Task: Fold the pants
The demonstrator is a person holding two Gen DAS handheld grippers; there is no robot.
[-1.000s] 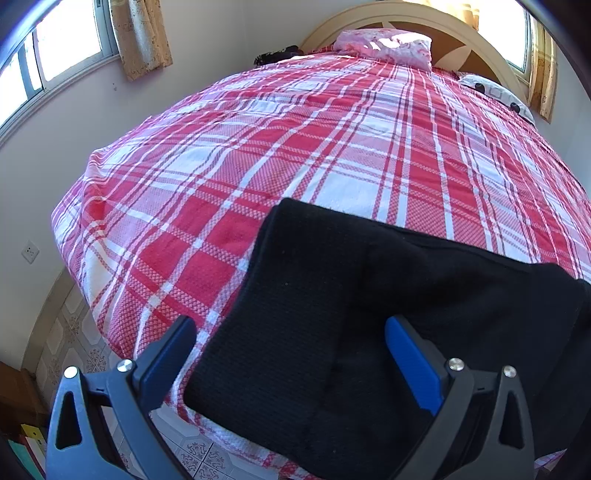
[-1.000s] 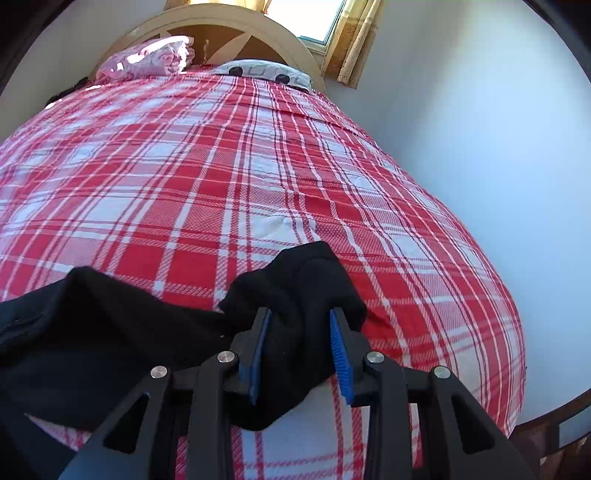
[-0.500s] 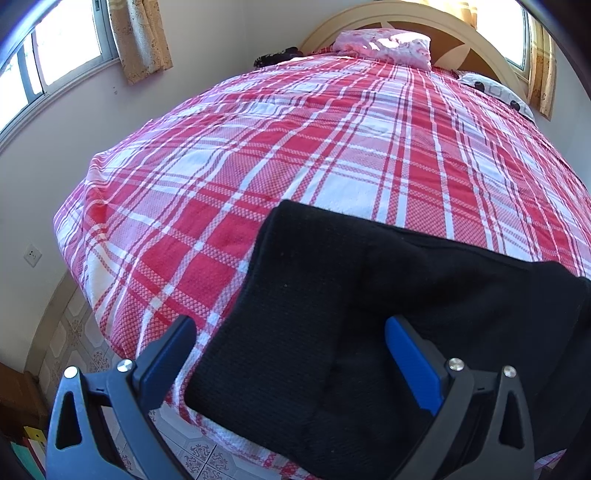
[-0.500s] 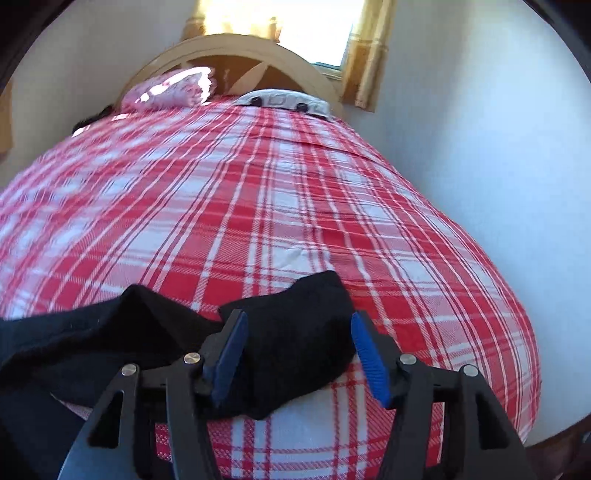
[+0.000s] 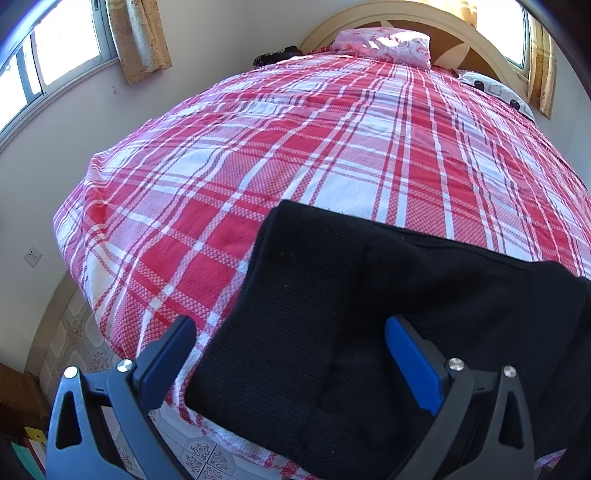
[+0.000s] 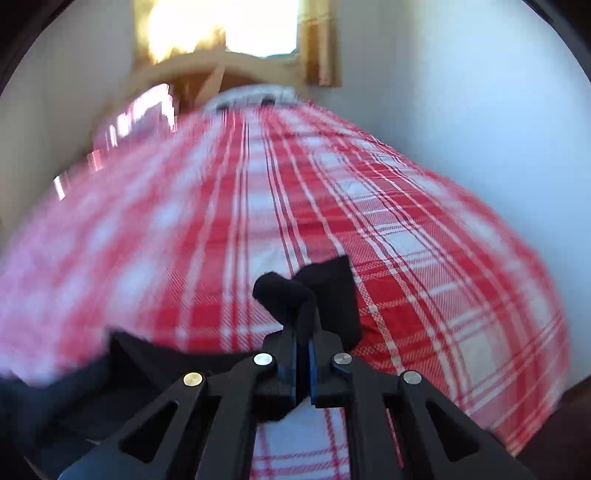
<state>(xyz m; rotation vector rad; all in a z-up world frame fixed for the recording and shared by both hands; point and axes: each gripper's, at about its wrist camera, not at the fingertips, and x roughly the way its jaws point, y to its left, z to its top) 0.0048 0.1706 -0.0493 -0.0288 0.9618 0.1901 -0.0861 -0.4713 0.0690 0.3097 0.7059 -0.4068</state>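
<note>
The black pants (image 5: pixel 369 314) lie across the near edge of a red and white plaid bed (image 5: pixel 332 147). My left gripper (image 5: pixel 291 354) is open, its blue pads wide apart over the flat left end of the pants, holding nothing. In the blurred right wrist view my right gripper (image 6: pixel 303 354) is shut on a bunched end of the black pants (image 6: pixel 317 295), which sticks up past the fingertips, with the plaid bed (image 6: pixel 406 240) beneath it.
A pink pillow (image 5: pixel 384 46) and a white dotted pillow (image 5: pixel 495 88) lie at the wooden headboard (image 5: pixel 406 18). Walls flank the bed on both sides. Tiled floor (image 5: pixel 74 343) shows below the bed's left corner. A window with curtain (image 5: pixel 140 37) is at left.
My right gripper opened half a second ago, then closed tight on the pants end and is now moving fast, blurring the view. My left gripper has not moved.
</note>
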